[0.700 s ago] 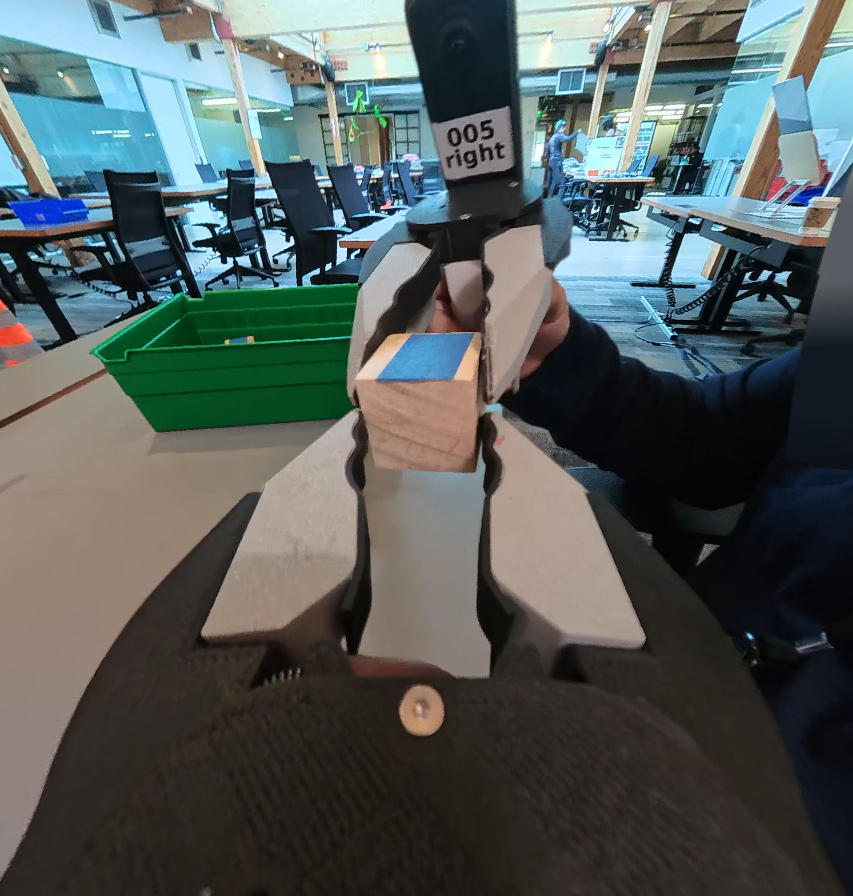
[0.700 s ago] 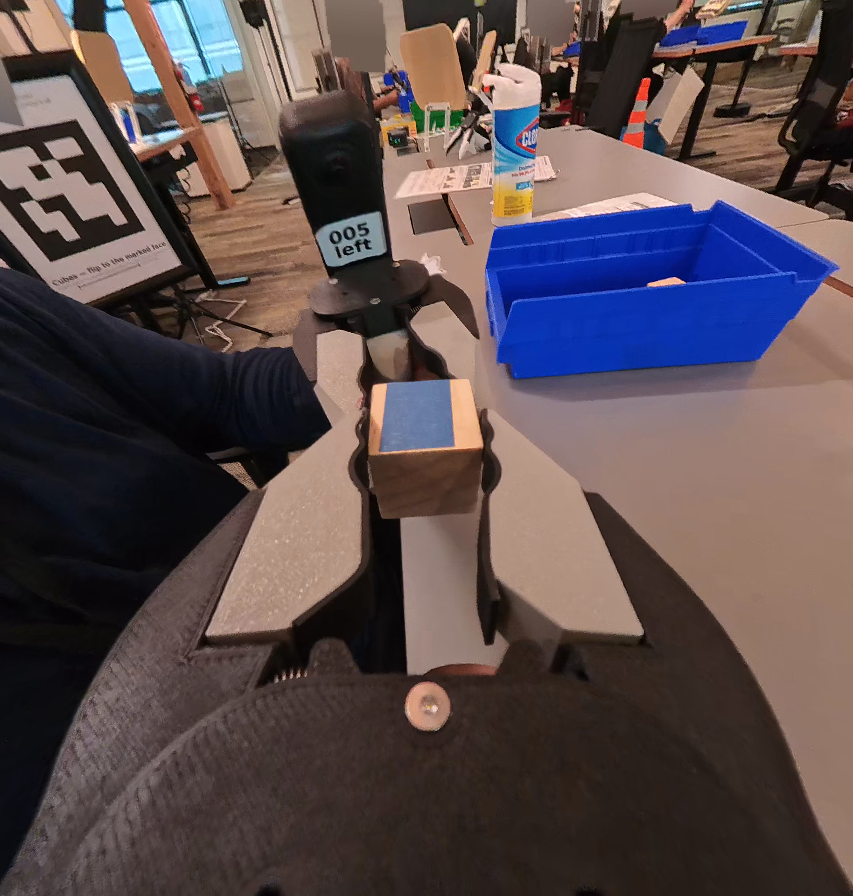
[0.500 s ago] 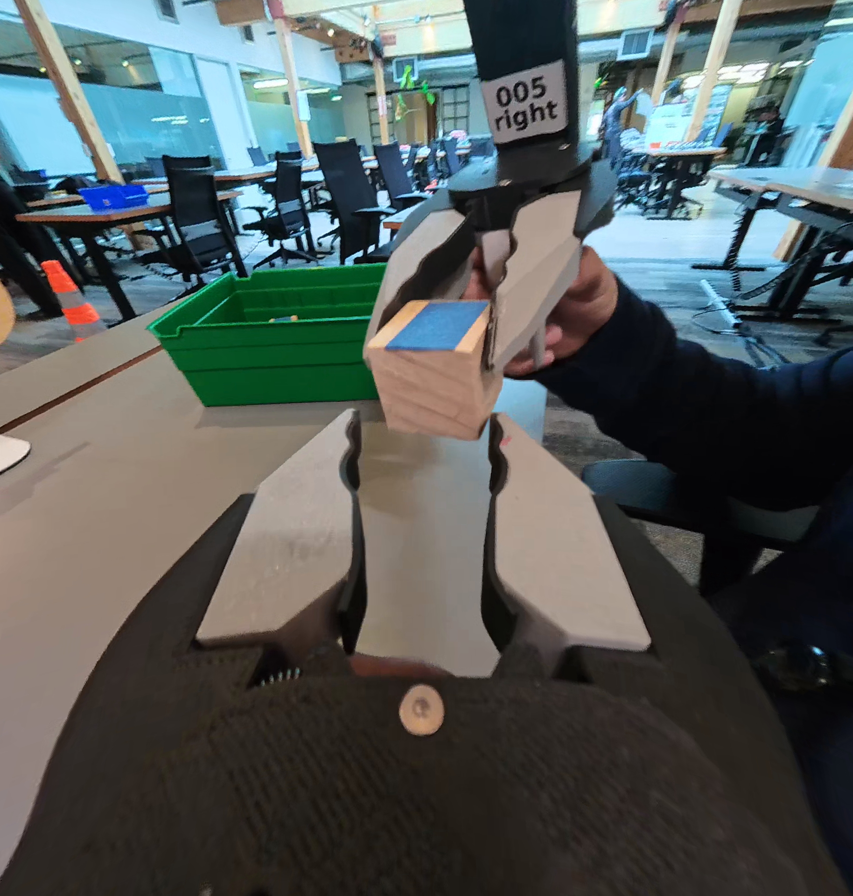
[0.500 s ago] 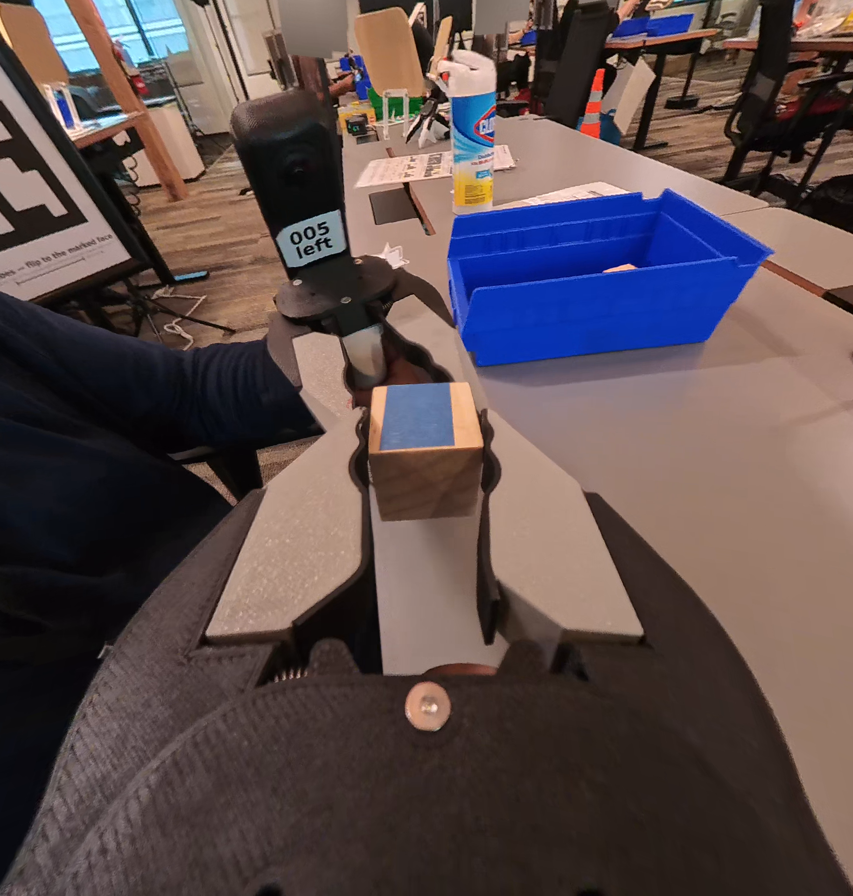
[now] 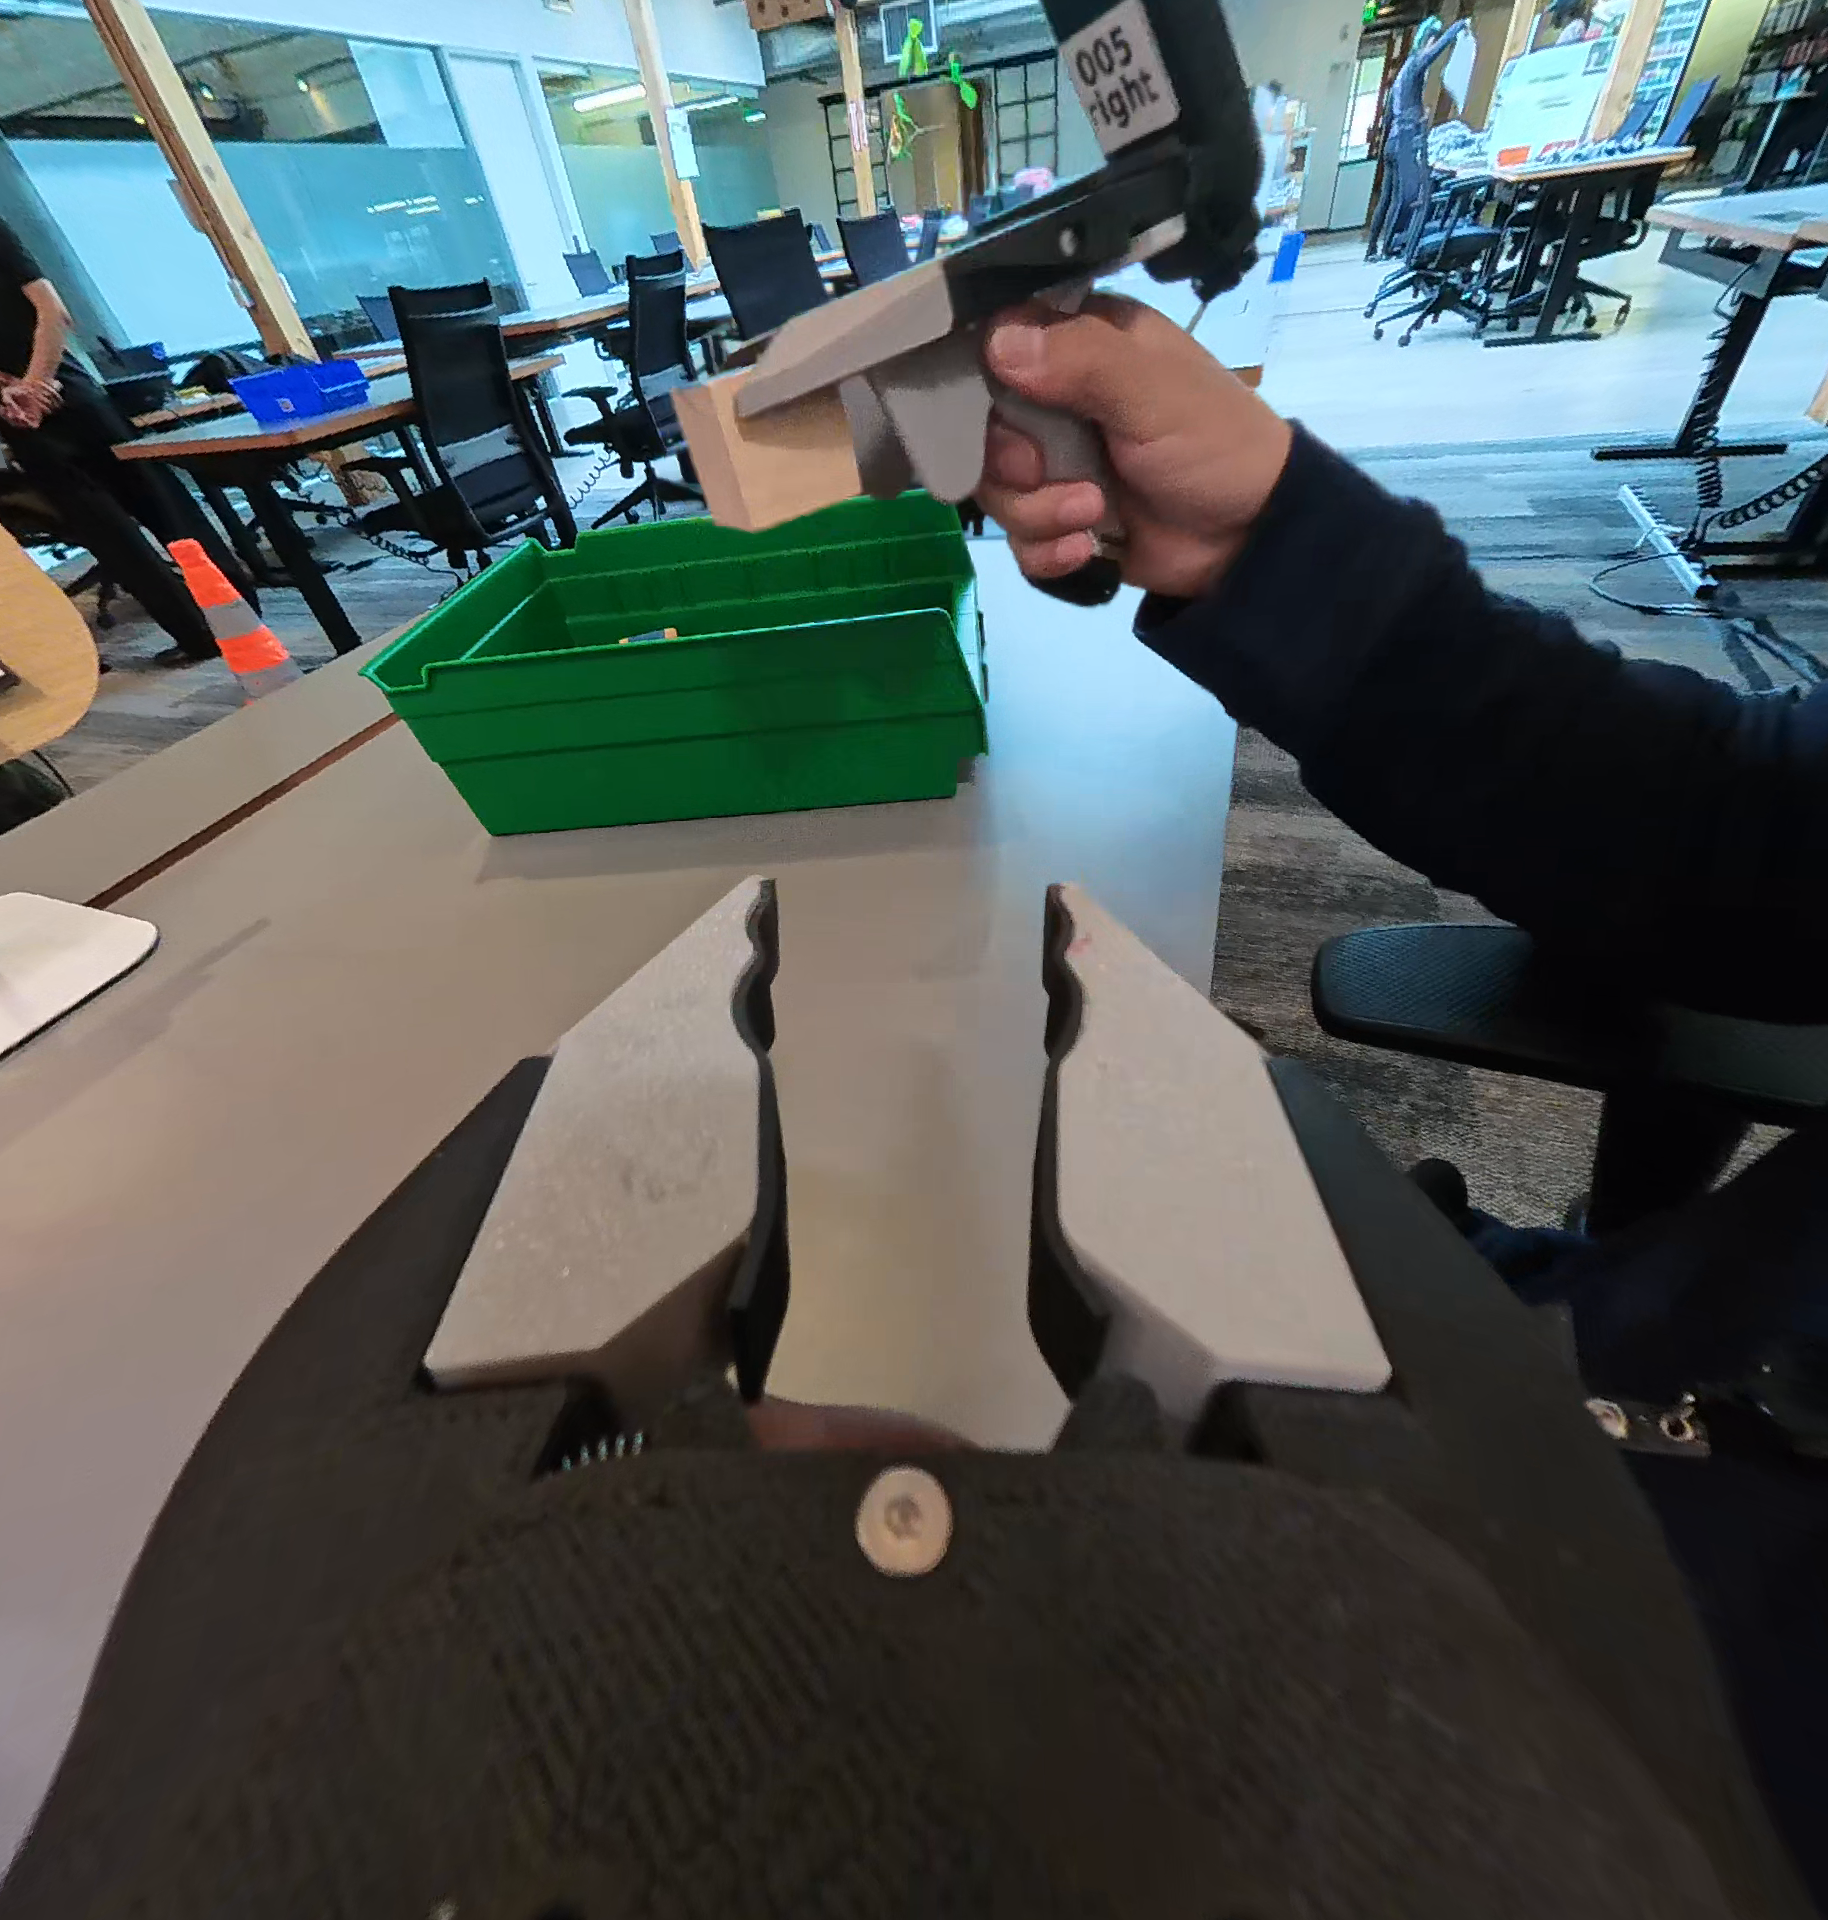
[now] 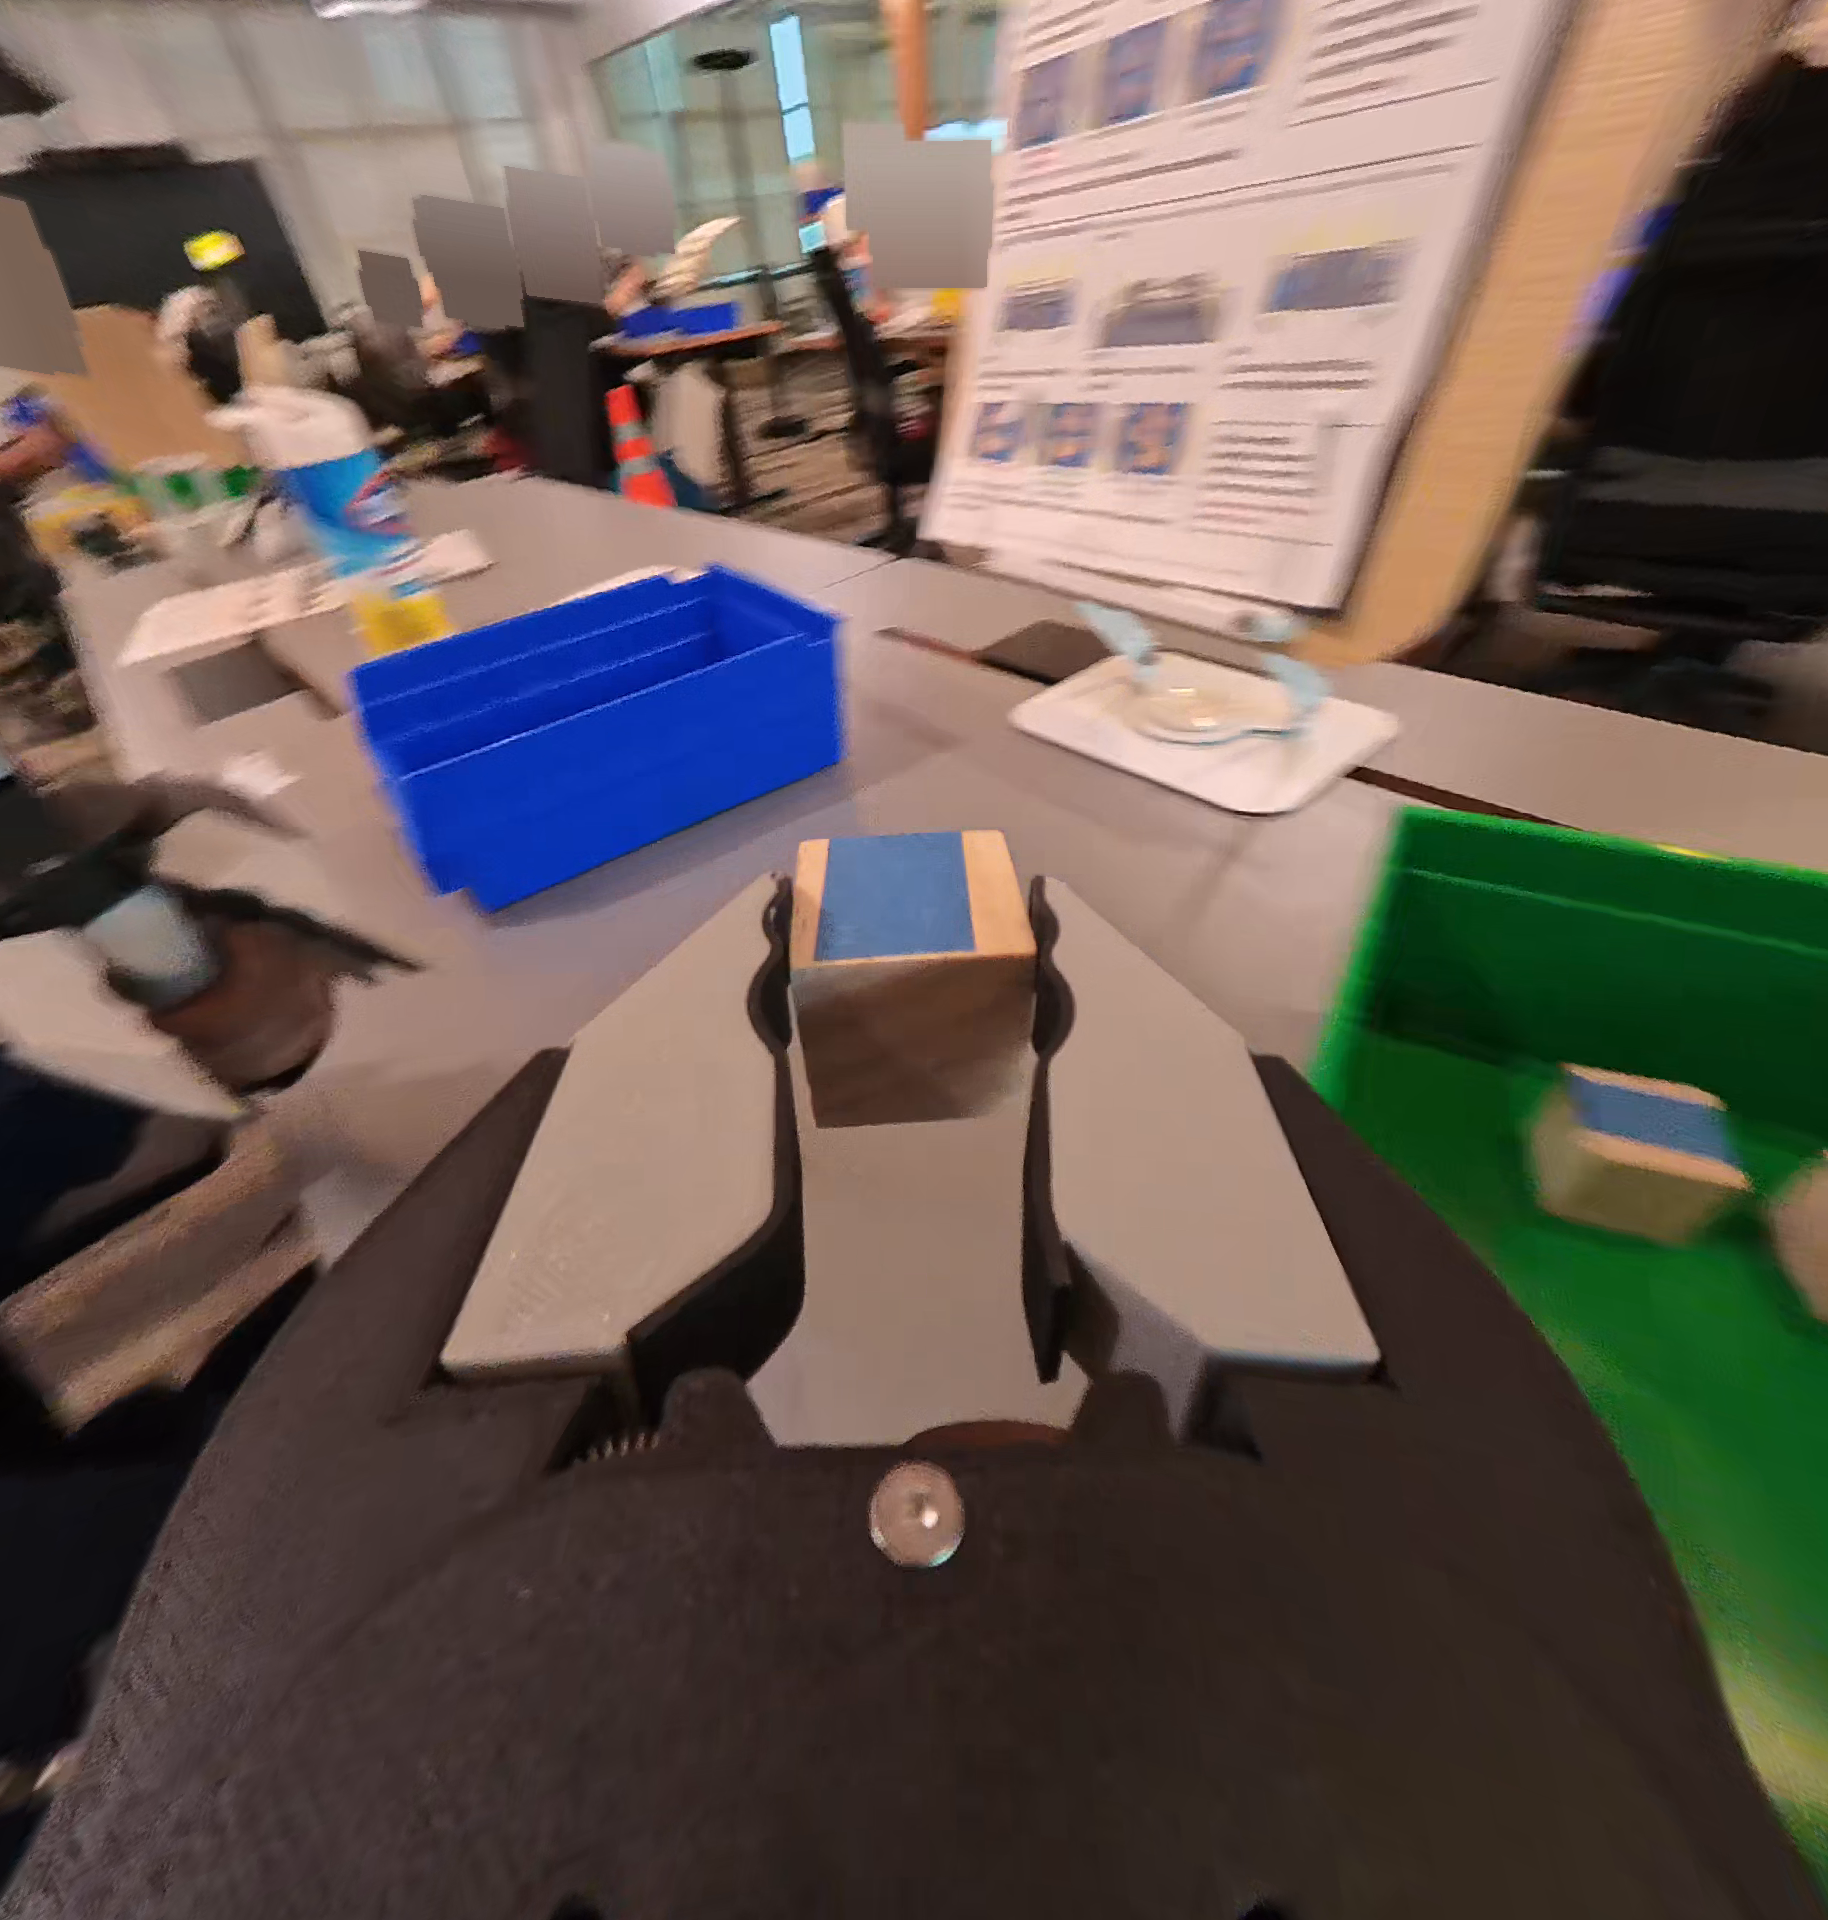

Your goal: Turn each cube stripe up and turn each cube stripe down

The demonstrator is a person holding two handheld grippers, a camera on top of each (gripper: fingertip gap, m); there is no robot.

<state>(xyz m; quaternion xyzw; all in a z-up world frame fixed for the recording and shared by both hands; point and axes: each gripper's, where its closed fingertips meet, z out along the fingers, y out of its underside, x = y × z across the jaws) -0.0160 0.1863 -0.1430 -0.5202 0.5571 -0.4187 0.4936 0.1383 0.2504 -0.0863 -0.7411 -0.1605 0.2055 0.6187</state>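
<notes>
Grey table [image 5: 266, 1039] in a big office holds a green bin [image 5: 702, 717]. Right gripper [image 6: 910, 935] pinches the wooden cube [image 6: 905, 977], blue stripe up, above the table. Left gripper [image 5: 910, 945] is spread, empty.

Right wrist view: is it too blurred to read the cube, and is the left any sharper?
Right wrist view: background and green bin smeared by motion, yet the cube in the tongs stays sharp, stripe up. Left wrist view: crisp throughout, wide-angle bending at the edges.
</notes>
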